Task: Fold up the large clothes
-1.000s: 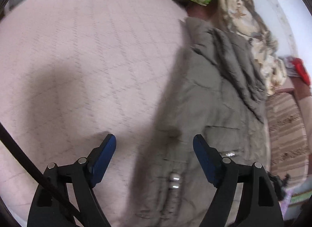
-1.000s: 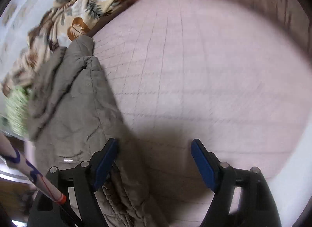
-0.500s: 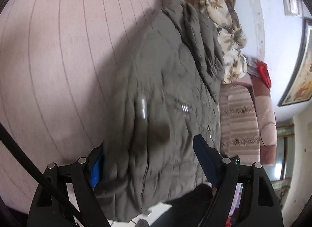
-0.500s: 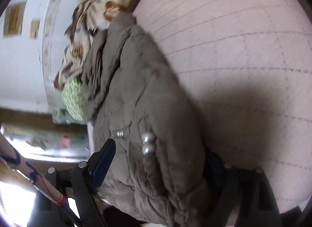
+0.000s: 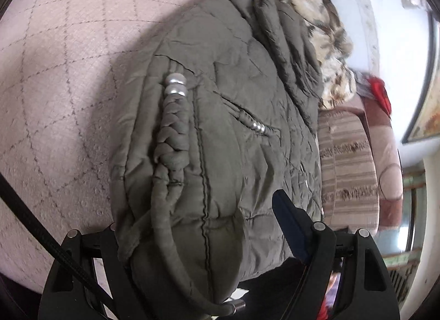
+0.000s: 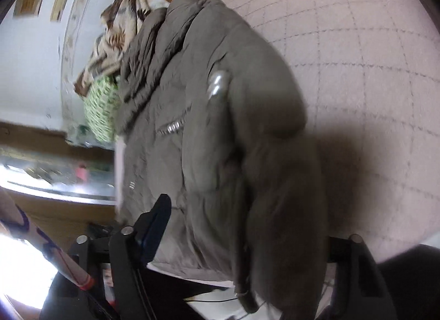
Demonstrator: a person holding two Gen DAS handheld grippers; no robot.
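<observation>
An olive-grey padded jacket [image 5: 233, 116] with a braided cord and silver beads [image 5: 176, 83] lies on the pink quilted bed [image 5: 68, 72]. Its near hem is lifted and bulges between the jaws of my left gripper [image 5: 209, 226]. The right blue pad [image 5: 288, 226] shows; the left pad is hidden under the cloth. In the right wrist view the same jacket [image 6: 220, 127] fills the span of my right gripper [image 6: 244, 226]. The left blue pad [image 6: 156, 223] shows; the right pad is covered. Both grippers' jaws stand wide apart.
A leaf-print blanket [image 5: 324, 44] and a green patterned cloth [image 6: 101, 111] lie past the jacket's collar. A striped sofa [image 5: 349, 166] stands to the right of the bed in the left wrist view. A drawstring with a metal tip [image 5: 236, 305] hangs at the hem.
Both grippers have come in onto the jacket's near hem from either side. The hem now sits raised between the jaws, and the views have tilted towards the wall.
</observation>
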